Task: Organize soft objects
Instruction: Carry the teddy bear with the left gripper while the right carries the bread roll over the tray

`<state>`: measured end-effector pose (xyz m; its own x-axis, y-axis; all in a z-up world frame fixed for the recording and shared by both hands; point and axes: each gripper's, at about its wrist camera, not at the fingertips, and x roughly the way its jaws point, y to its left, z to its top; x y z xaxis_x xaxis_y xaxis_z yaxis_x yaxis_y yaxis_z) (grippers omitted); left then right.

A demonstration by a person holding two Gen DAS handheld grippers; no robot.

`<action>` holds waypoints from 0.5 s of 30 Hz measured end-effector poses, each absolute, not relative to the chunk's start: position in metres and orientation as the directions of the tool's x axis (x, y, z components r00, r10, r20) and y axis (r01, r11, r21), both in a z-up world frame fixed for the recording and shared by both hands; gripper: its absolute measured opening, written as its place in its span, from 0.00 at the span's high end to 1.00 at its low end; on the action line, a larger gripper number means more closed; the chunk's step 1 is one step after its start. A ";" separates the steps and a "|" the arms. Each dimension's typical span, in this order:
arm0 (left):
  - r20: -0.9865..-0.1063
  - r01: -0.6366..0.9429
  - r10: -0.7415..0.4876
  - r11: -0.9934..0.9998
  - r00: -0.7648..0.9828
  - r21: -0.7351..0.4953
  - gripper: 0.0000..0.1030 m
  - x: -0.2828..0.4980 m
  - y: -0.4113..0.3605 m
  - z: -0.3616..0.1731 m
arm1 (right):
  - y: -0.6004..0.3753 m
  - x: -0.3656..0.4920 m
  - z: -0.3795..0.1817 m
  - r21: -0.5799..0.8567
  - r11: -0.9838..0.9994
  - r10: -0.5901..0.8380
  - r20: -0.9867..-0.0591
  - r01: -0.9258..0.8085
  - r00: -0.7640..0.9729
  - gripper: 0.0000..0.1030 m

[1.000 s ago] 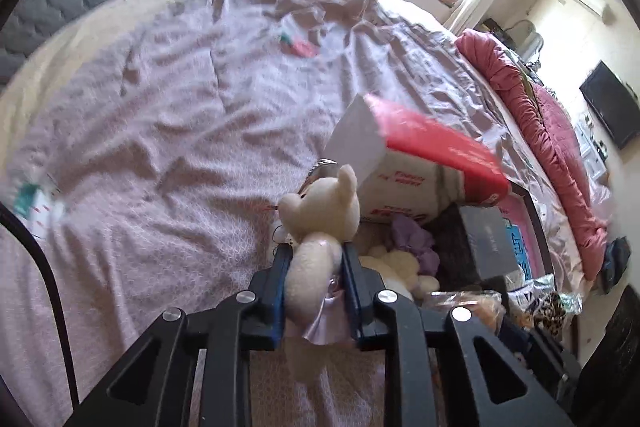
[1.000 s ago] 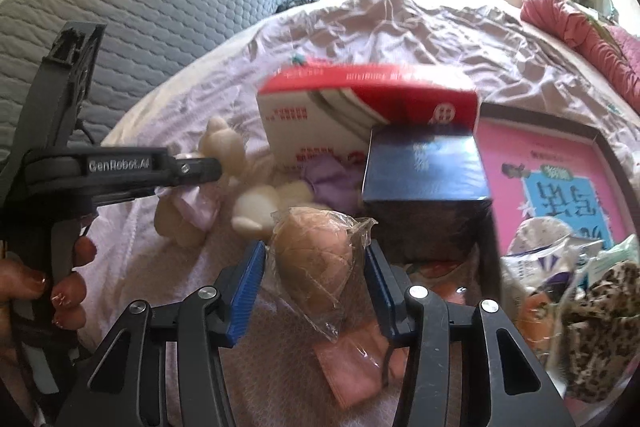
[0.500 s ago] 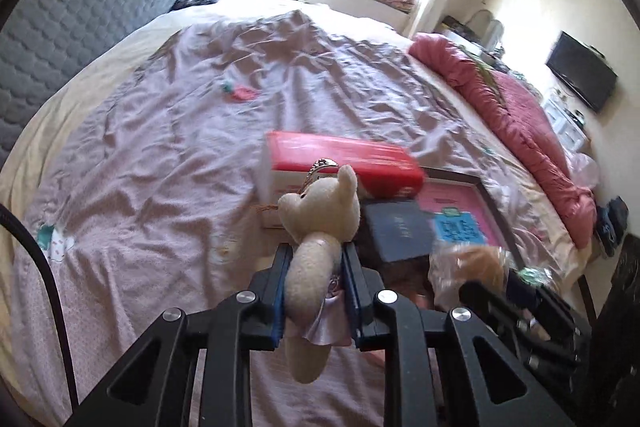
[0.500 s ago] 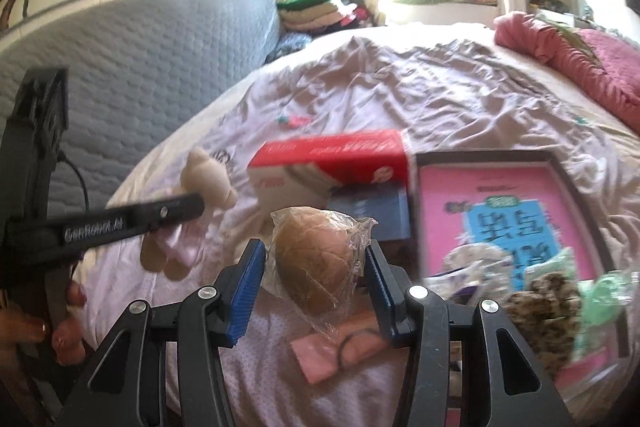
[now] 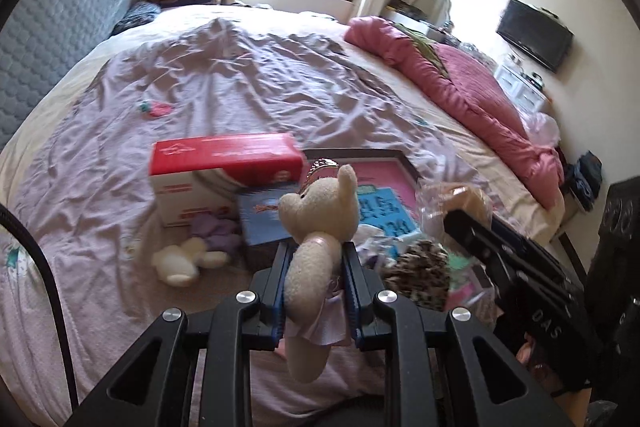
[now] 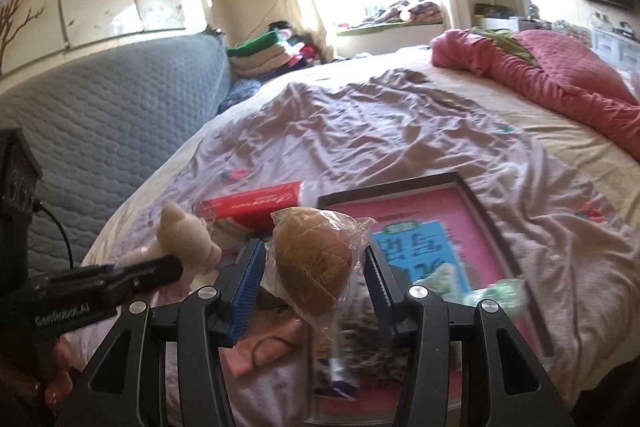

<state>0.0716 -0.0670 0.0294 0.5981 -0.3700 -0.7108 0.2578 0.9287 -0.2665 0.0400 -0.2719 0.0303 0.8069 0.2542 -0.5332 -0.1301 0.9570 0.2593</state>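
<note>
My left gripper (image 5: 316,267) is shut on a cream plush bear (image 5: 320,223) in a lilac skirt, held above the bed. In the right wrist view that bear (image 6: 184,239) shows at the left, clamped in the other tool. My right gripper (image 6: 314,259) is shut on a brown round bun in a clear plastic bag (image 6: 312,259); the same bag (image 5: 452,203) appears at the right of the left view. On the lilac sheet below lie a small white plush (image 5: 180,261) and a purple soft toy (image 5: 218,229).
A red and white box (image 5: 224,167), a dark blue box (image 5: 262,215) and a framed pink board (image 6: 432,227) lie on the bed (image 5: 240,79). A leopard-print item (image 5: 420,271) and a pink pouch (image 6: 260,351) sit near the front. A pink quilt (image 5: 460,95) lies right; a grey headboard (image 6: 100,131) left.
Both grippers have risen and pulled back from the pile, still gripping the bear and the bagged bun. More of the bed, window and room shows now.
</note>
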 end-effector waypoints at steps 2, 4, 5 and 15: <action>-0.710 0.281 -0.378 0.924 0.594 -0.258 0.76 0.068 -0.080 0.033 | -0.286 0.034 0.034 0.267 0.958 0.238 -0.523 -0.108 0.818 0.50; -0.709 0.302 -0.383 0.921 0.592 -0.246 0.76 0.065 -0.093 0.036 | -0.296 0.030 0.037 0.271 0.958 0.226 -0.516 -0.093 0.827 0.50; -0.710 0.311 -0.385 0.919 0.589 -0.241 0.76 0.064 -0.099 0.037 | -0.304 0.027 0.039 0.271 0.959 0.216 -0.513 -0.082 0.831 0.50; -0.730 0.370 -0.412 0.900 0.546 -0.231 0.76 0.066 -0.145 0.028 | -0.347 0.016 0.034 0.278 0.960 0.167 -0.530 -0.015 0.832 0.50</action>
<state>0.0660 -0.1453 0.0283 0.5455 -0.4117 -0.7300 0.3698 0.8999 -0.2312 0.0156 -0.3465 0.0337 0.8317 0.1666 -0.5296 -0.0153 0.9604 0.2780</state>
